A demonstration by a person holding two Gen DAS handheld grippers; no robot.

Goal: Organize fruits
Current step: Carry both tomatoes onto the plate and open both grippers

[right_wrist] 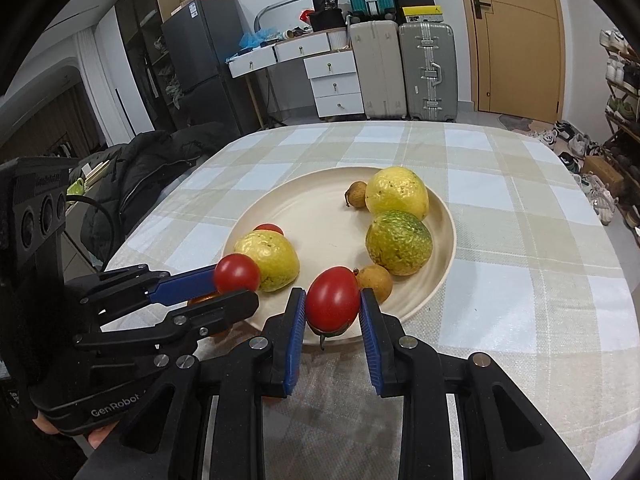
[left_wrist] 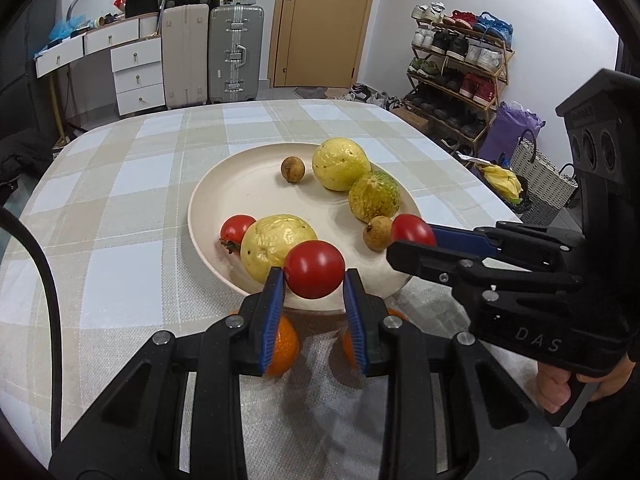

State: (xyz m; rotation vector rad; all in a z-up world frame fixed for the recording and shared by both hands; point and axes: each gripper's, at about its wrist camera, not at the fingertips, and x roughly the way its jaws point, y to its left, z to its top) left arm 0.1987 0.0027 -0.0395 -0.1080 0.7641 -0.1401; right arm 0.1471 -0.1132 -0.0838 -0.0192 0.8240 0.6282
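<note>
A cream plate (left_wrist: 240,184) (right_wrist: 312,208) on the checked tablecloth holds three yellow-green guavas (left_wrist: 340,164), two small brown longans (left_wrist: 293,169) and a red tomato (left_wrist: 236,230). My left gripper (left_wrist: 314,280) is shut on a red tomato (left_wrist: 314,269) above the plate's near rim; it also shows in the right wrist view (right_wrist: 236,280). My right gripper (right_wrist: 332,304) is shut on another red tomato (right_wrist: 333,300) over the plate's near edge, and shows in the left wrist view (left_wrist: 412,236). Two oranges (left_wrist: 282,346) lie on the cloth under the left gripper.
The table (left_wrist: 120,200) is round-cornered, with its edges near. Behind stand suitcases (left_wrist: 236,56), white drawers (left_wrist: 136,76), a door and a shoe rack (left_wrist: 460,64). A dark jacket (right_wrist: 136,176) lies left of the table.
</note>
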